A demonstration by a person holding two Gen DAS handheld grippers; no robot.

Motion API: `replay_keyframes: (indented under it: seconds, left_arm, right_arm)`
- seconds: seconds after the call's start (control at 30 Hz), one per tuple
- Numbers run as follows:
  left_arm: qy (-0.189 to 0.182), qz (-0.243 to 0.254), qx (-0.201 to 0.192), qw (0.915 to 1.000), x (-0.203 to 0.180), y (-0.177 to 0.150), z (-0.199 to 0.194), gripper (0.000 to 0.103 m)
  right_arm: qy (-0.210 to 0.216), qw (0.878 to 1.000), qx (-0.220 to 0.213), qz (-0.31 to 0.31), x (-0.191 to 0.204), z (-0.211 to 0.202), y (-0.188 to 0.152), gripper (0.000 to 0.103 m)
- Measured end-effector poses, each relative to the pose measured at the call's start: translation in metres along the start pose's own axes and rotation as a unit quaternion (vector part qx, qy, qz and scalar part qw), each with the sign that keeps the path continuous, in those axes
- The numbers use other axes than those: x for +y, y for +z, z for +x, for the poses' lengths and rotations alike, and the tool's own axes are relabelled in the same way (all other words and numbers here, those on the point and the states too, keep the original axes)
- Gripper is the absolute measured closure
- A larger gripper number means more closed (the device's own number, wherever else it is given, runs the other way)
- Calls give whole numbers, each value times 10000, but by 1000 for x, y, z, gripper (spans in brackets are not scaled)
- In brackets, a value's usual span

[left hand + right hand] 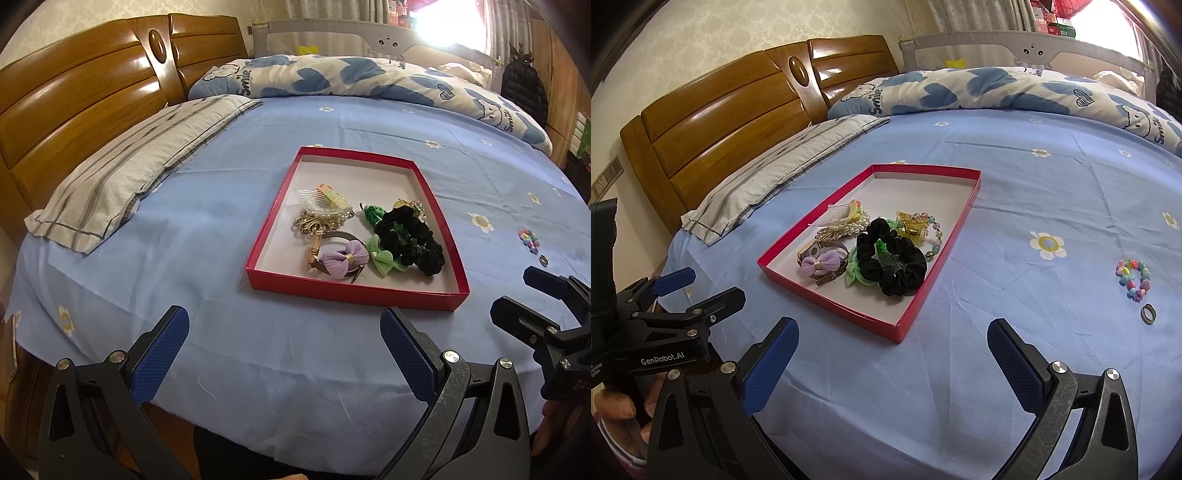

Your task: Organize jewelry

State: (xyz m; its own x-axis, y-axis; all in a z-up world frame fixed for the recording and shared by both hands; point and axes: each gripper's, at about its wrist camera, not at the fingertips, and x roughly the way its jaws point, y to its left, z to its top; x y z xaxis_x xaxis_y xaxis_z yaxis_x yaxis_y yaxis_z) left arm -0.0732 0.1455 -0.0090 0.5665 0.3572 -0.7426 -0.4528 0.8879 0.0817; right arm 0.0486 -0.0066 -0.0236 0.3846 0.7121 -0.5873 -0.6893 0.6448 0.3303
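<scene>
A shallow red box [266,229] [964,218] lies on the blue bed sheet. It holds a black scrunchie [410,240] [897,258], a purple bow [341,256] [822,264], a green bow [382,258], a clear comb [314,197], pearls, a watch and a yellow claw clip [910,225]. A colourful bead bracelet [1133,277] [529,238] and a dark ring [1148,314] [543,260] lie on the sheet to the right of the box. My left gripper [284,325] is open and empty in front of the box. My right gripper [892,338] is open and empty, near the box's front right corner.
A striped grey pillow [122,173] lies to the left by the wooden headboard [74,103]. A blue and white duvet [332,77] is bunched along the far side. The other gripper shows at the frame edge in each view [546,314] [665,306].
</scene>
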Motion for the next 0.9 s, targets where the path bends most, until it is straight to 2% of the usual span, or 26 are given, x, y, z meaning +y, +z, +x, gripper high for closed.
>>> replay_keyframes:
  seconds: [0.9]
  left_arm:
    - [0, 16, -19, 10000, -1, 0, -3, 0]
  right_arm:
    - [3, 10000, -16, -12, 2, -1, 3, 0]
